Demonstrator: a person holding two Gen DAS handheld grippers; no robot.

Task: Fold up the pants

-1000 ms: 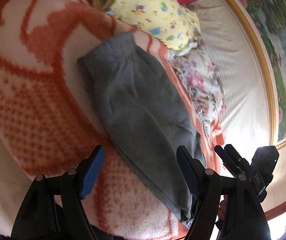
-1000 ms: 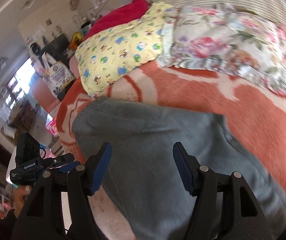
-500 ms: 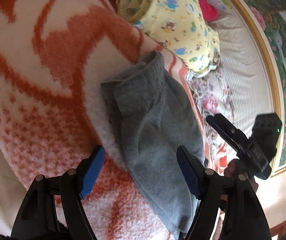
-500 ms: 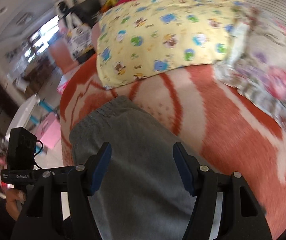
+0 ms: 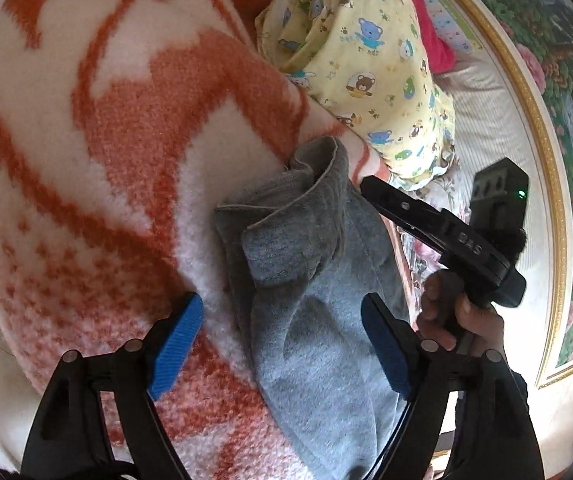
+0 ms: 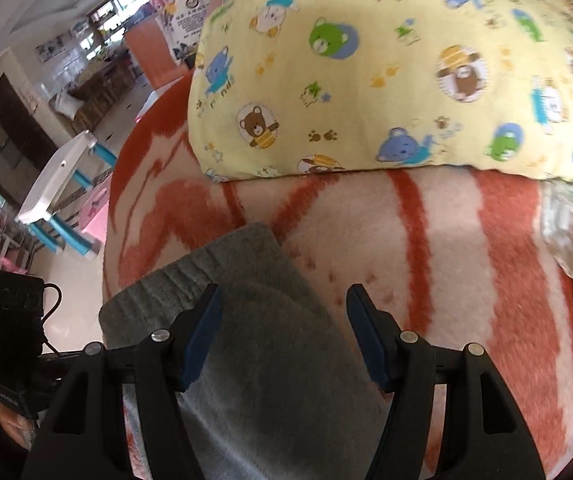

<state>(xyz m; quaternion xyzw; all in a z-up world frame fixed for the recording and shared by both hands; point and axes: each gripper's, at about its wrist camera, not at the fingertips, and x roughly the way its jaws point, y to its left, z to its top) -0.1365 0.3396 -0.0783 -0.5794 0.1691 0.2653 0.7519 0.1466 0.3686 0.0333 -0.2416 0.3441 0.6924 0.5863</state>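
Left wrist: pants (image 5: 318, 300) between spread left tongs (image 5: 282, 344).

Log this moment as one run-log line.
item: grey fleece pants, partly folded on orange-and-cream blanket | left gripper: open, over pants | right gripper: open, over waistband end | neither gripping

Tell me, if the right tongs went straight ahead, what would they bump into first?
Probably the grey pants, already lying between the open right tongs. Past them comes the orange blanket, then the yellow pillow.
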